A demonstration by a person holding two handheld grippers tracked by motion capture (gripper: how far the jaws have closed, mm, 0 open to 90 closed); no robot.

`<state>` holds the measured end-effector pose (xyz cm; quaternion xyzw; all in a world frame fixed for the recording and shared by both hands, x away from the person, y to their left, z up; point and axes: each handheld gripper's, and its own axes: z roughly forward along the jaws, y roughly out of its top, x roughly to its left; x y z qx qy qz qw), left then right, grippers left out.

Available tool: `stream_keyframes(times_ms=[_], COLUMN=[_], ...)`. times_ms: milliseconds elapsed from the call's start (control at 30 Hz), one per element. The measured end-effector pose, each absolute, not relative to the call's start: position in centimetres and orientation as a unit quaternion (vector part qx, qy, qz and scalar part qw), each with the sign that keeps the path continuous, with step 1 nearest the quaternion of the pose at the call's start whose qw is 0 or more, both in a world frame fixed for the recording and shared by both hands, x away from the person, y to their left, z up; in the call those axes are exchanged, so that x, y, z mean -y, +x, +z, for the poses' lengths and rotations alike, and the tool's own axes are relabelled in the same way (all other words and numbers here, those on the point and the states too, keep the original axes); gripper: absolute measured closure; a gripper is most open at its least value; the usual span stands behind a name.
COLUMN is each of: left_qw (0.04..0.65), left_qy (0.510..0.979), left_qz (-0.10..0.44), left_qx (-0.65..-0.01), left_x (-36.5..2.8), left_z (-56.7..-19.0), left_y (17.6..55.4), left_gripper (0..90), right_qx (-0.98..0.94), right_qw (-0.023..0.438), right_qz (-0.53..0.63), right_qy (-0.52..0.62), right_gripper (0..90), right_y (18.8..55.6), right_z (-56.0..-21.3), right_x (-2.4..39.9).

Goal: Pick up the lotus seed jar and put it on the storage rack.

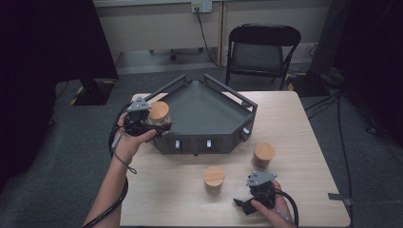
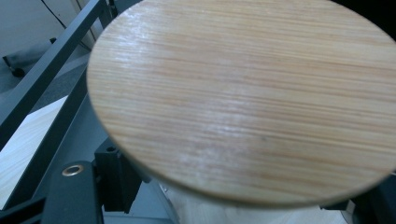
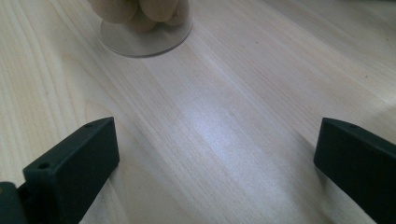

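Left gripper (image 1: 142, 121) clamped on a jar with a wooden lid (image 1: 158, 114), hanging at the grey tray's (image 1: 209, 111) nine-o'clock rim. Could clip the tray's raised rail (image 2: 42, 70) on the way in, tipping the jar in the grip. Plenty of open tray floor toward three o'clock. Right gripper (image 1: 254, 194) resting low at five o'clock, jaws spread wide, nothing between. Two more jars (image 1: 214, 178) (image 1: 263, 156) standing apart on the table (image 1: 313, 142), easy to knock on a hasty reach.

Black folding chair (image 1: 263, 50) stood at 12 o'clock beyond table (image 1: 304, 142); wall outlet (image 1: 201, 6) above it.
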<state>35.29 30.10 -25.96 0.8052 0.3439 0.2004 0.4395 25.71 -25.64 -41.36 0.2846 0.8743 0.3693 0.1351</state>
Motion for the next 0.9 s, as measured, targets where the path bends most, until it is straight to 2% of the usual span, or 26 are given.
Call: stream_keyframes(times_ms=[900], left_qw=[0.425], left_qy=[0.804], left_qz=[0.203], left_qx=[-0.363], left_x=[-28.7], left_z=[-26.0], left_y=[37.8], left_gripper=[25.8], right_qx=[-0.874], right_qw=[0.135], right_qz=[0.369], right_qy=[0.285], right_gripper=[0.0], right_y=[25.7], right_z=[-41.4], right_x=[25.6])
